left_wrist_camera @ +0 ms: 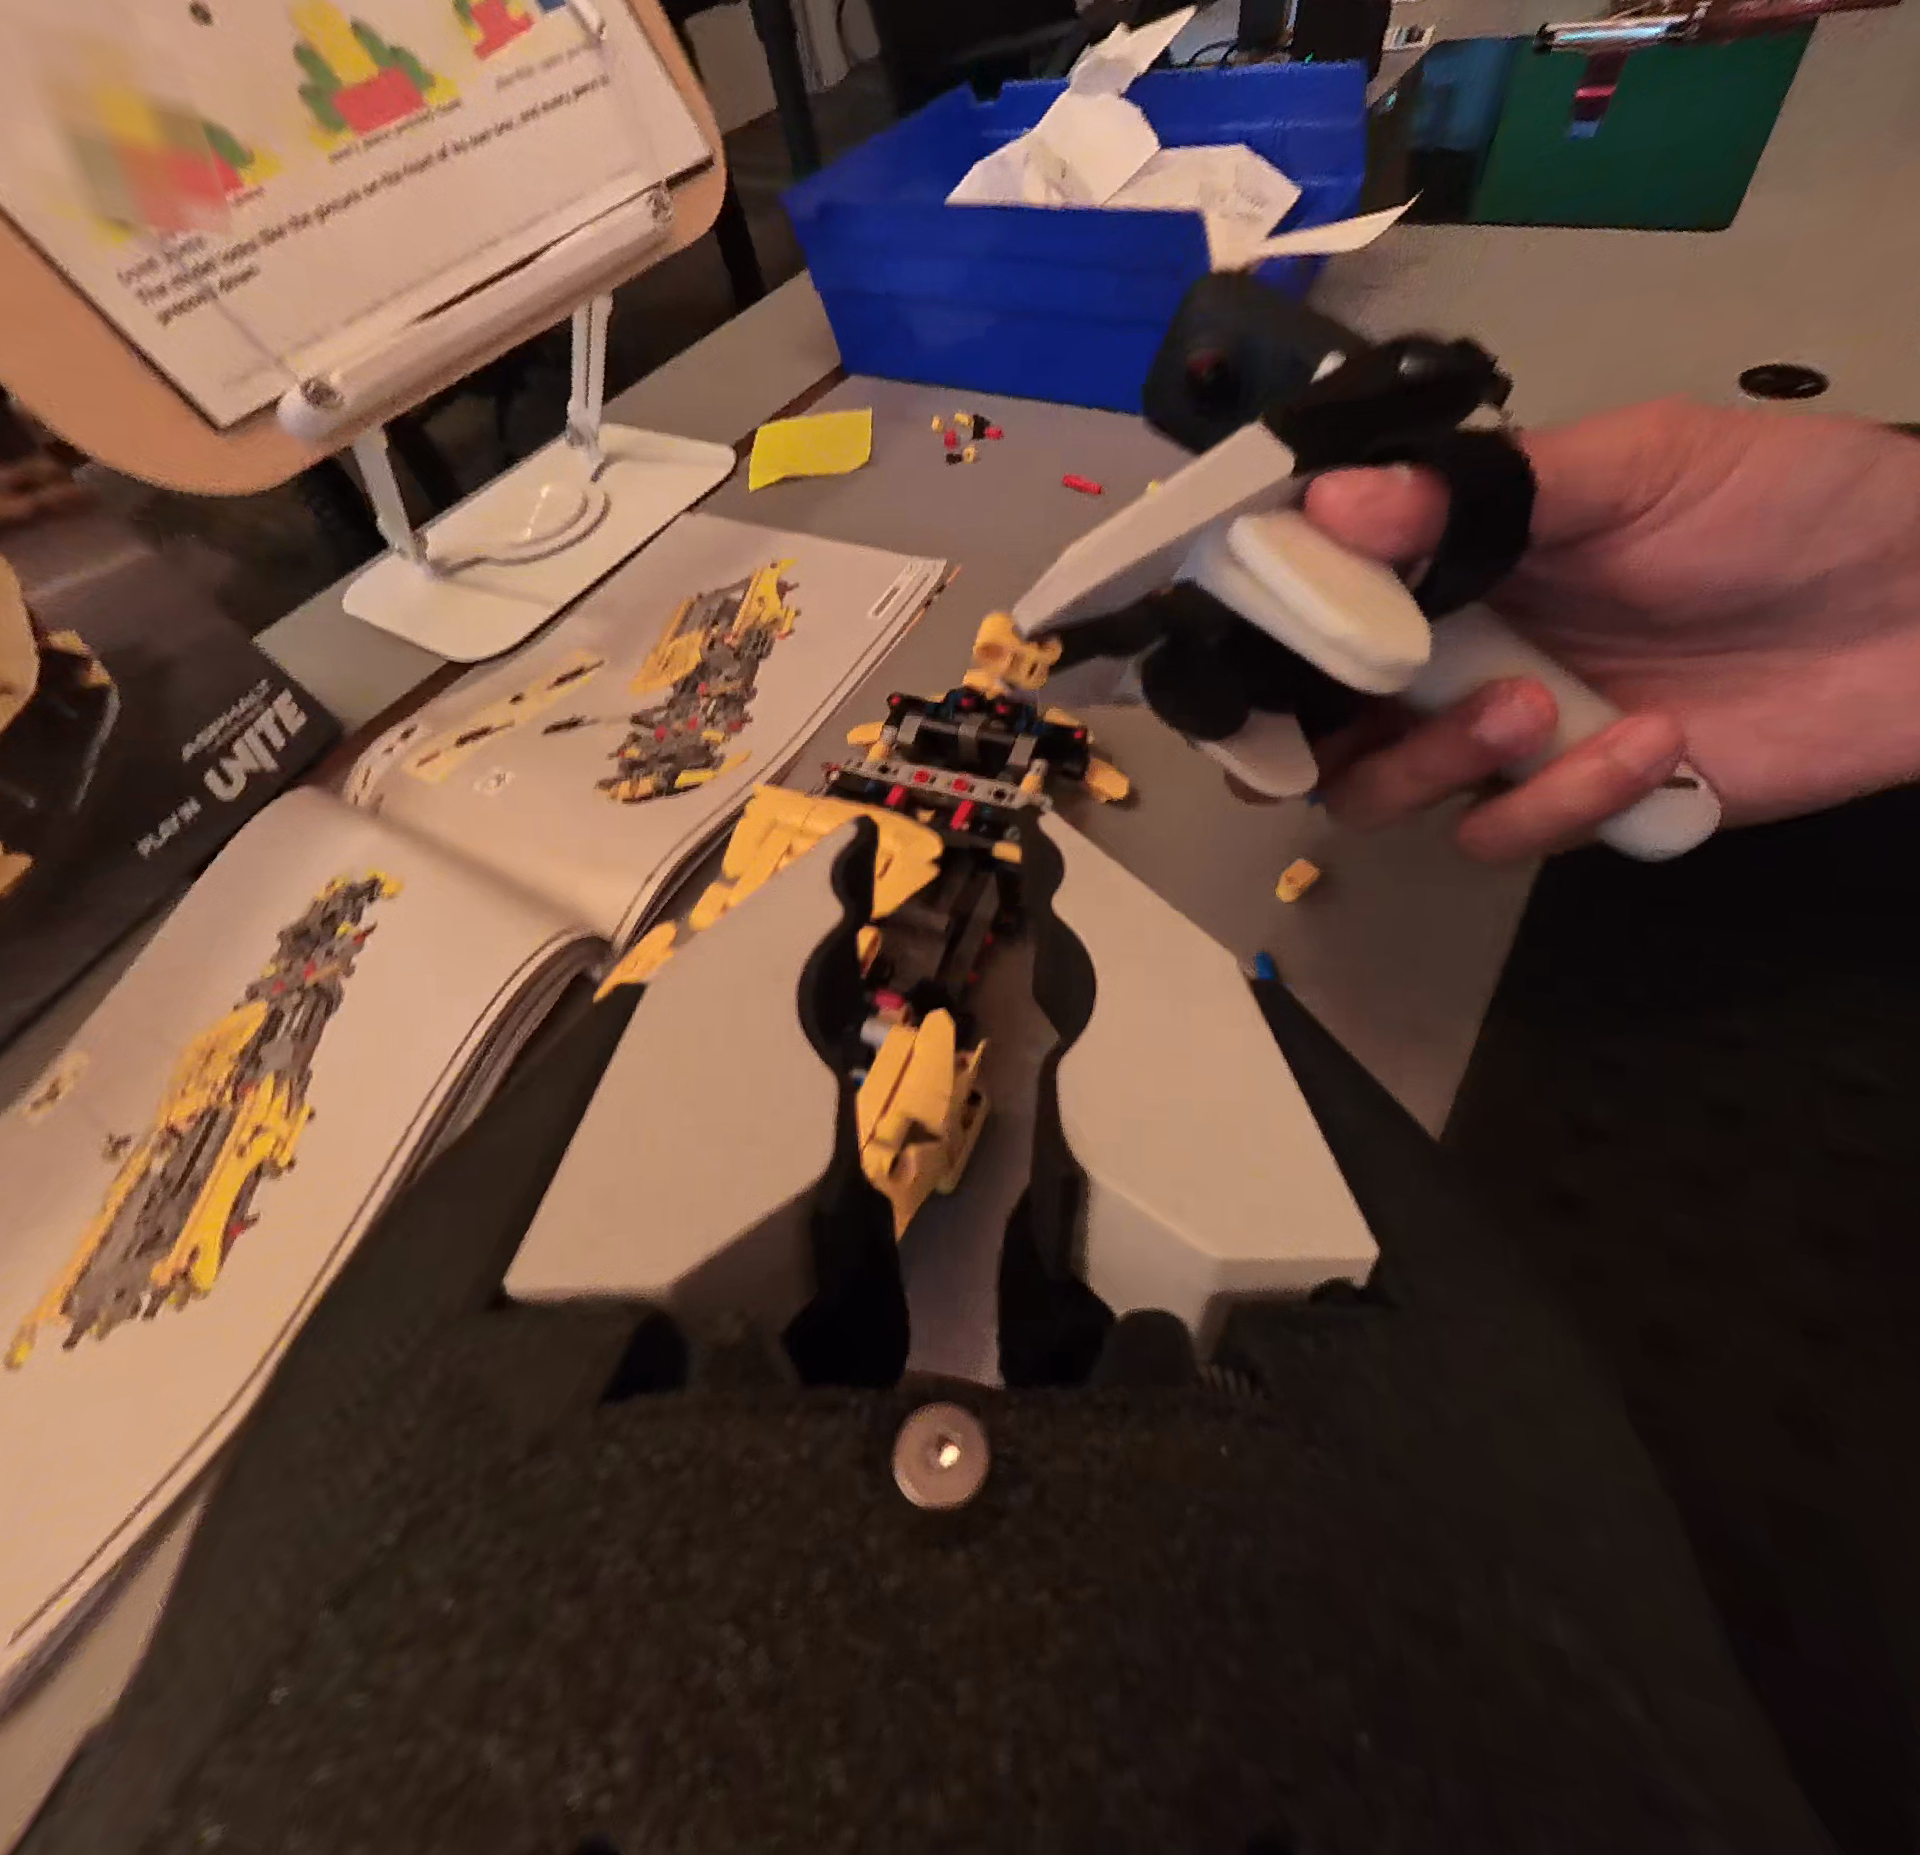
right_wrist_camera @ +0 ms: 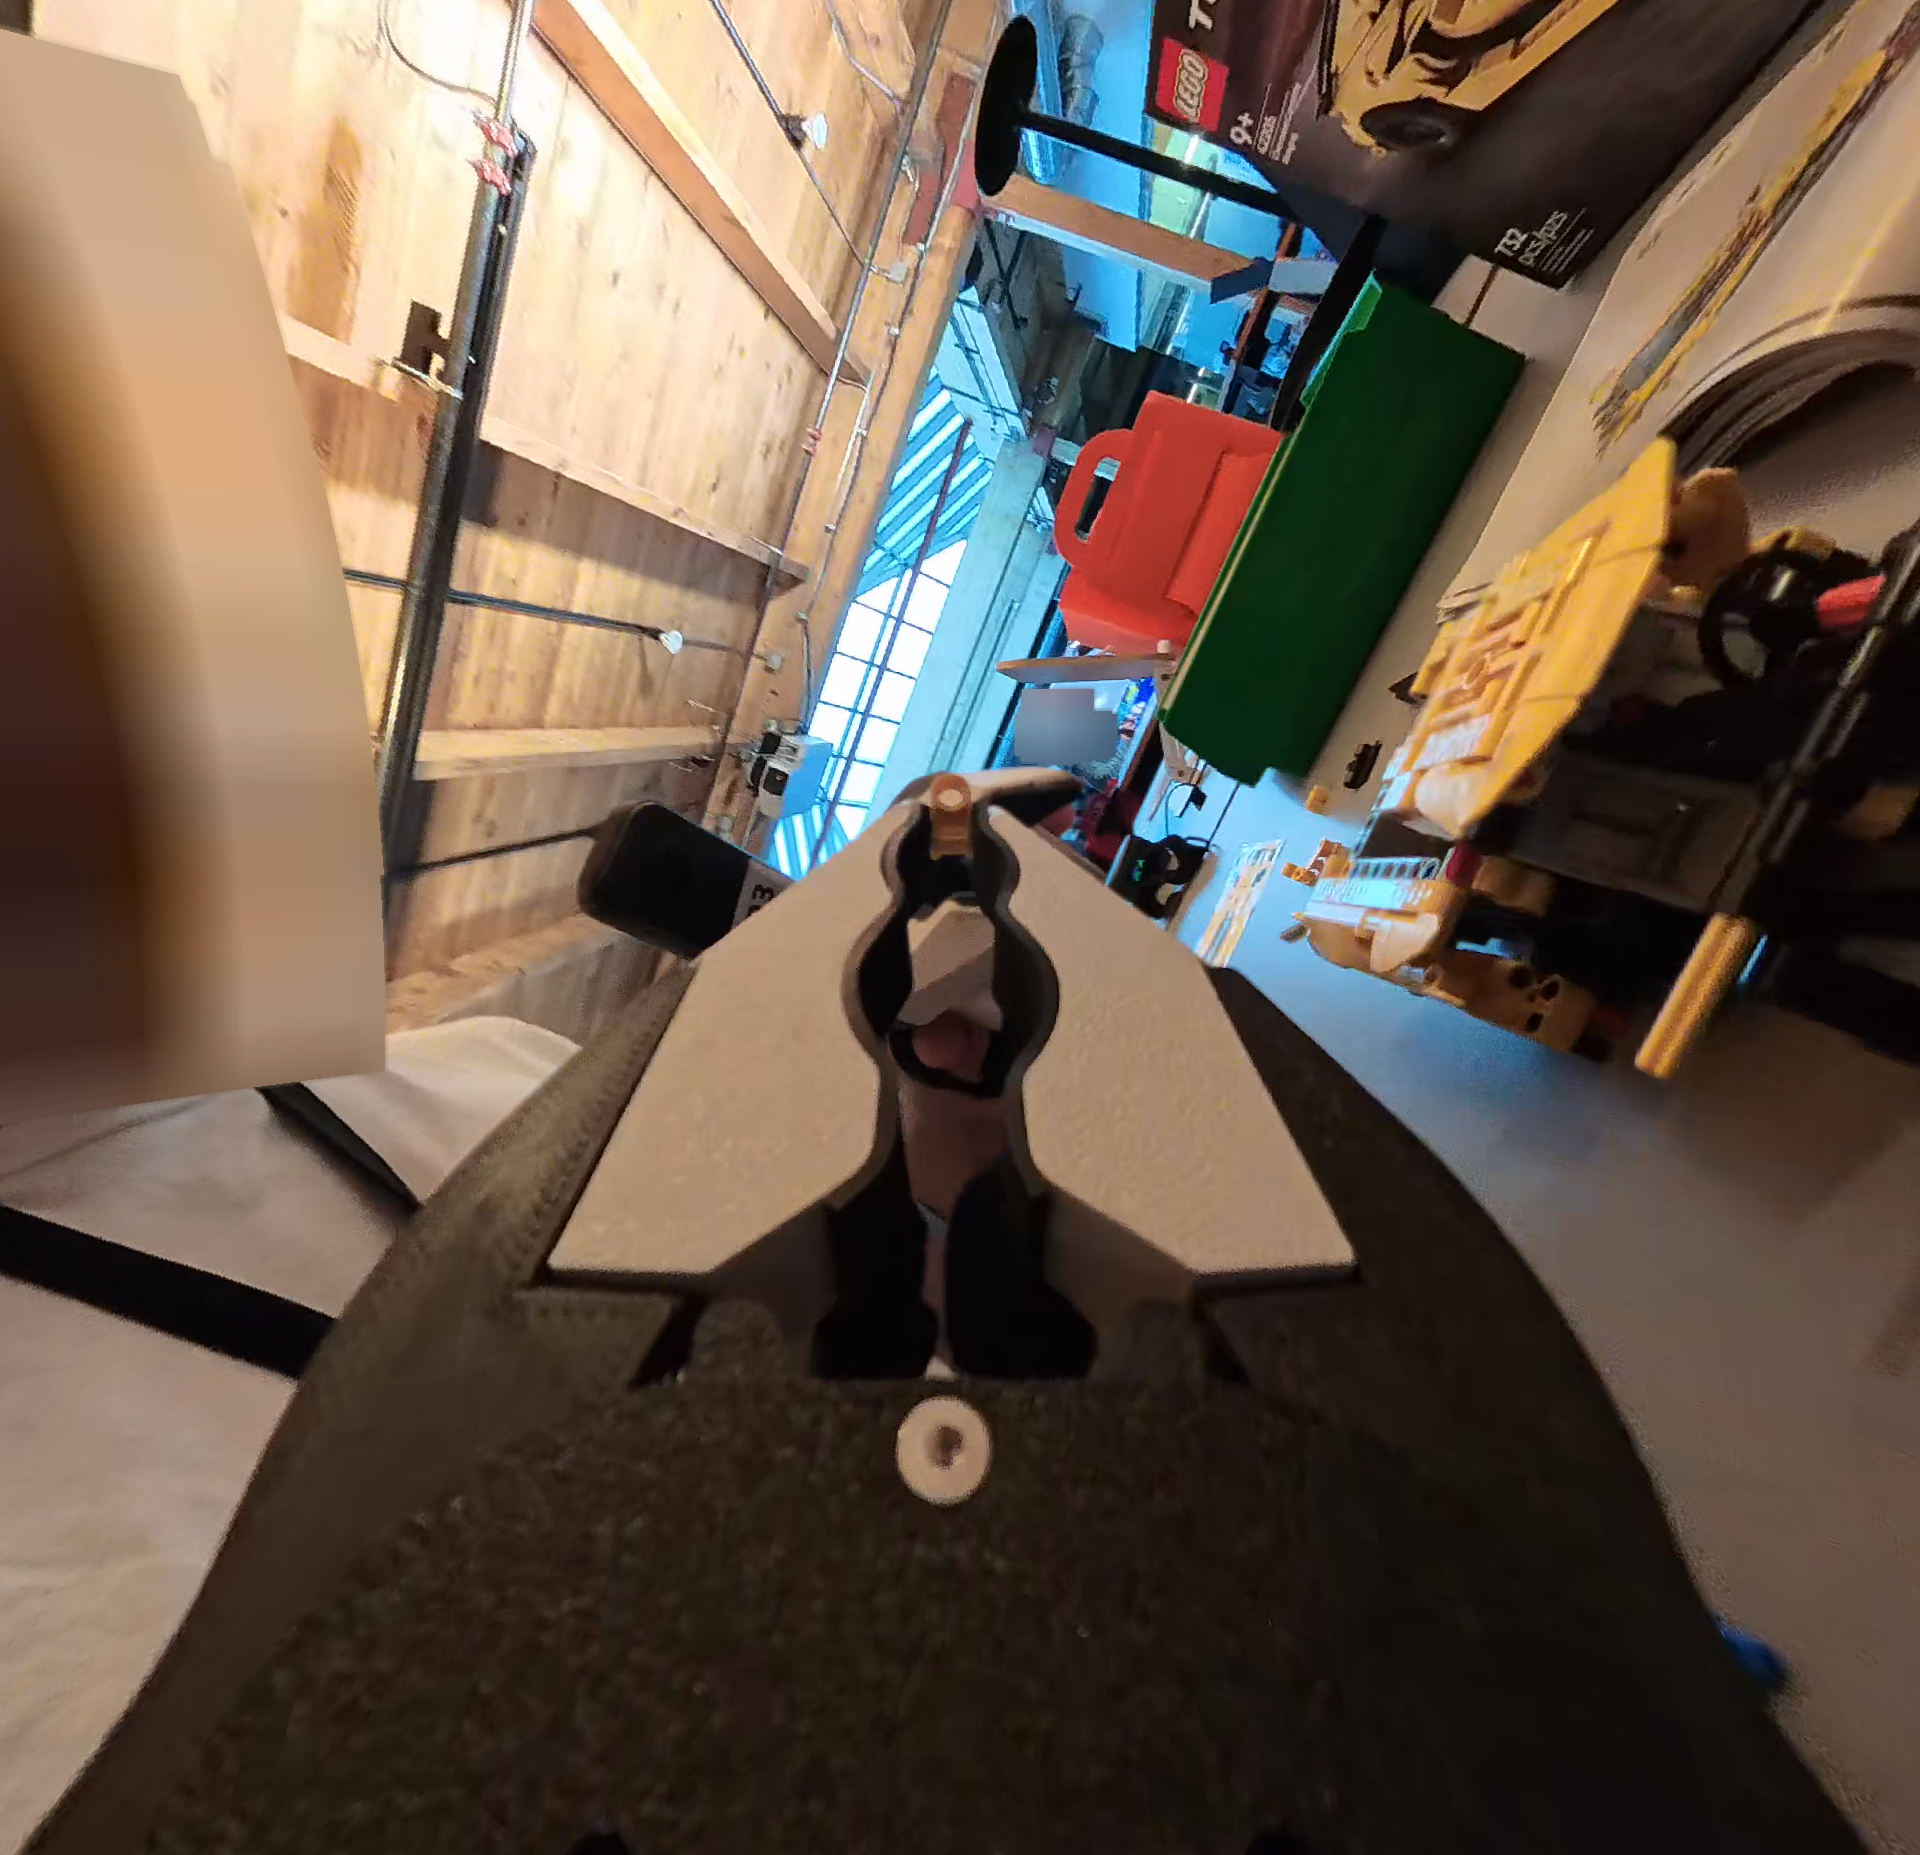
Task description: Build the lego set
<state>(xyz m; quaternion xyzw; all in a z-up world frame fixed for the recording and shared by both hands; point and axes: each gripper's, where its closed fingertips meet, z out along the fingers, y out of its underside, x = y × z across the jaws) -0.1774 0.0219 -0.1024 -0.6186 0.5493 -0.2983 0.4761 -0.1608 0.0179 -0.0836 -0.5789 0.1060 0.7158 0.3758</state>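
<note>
A half-built yellow and black lego model (left_wrist_camera: 956, 766) lies on the grey table. My left gripper (left_wrist_camera: 945, 839) is shut on the model, one finger on each side of its middle. My right gripper (left_wrist_camera: 1029, 633), held by a hand (left_wrist_camera: 1704, 600), comes in from the right, its tip at the yellow part at the model's far end. In the right wrist view, which is rolled sideways, my right gripper (right_wrist_camera: 948, 818) is shut on a small tan pin (right_wrist_camera: 948, 799). The model (right_wrist_camera: 1558, 725) shows at the right there.
An open instruction booklet (left_wrist_camera: 312, 1026) lies left of the model, behind it a page on a white stand (left_wrist_camera: 343, 143). A blue bin (left_wrist_camera: 1039, 247) with paper stands at the back. Small loose pieces (left_wrist_camera: 966, 434) and a yellow piece (left_wrist_camera: 1297, 878) lie on the table. The lego box (right_wrist_camera: 1455, 60), a green bin (right_wrist_camera: 1351, 538) and a red bin (right_wrist_camera: 1153, 517) show in the right wrist view. Less than 4 cm separates the two grippers' tips. From either gripper's tips it is about 15 centimeters to the yellow piece (left_wrist_camera: 1297, 878).
</note>
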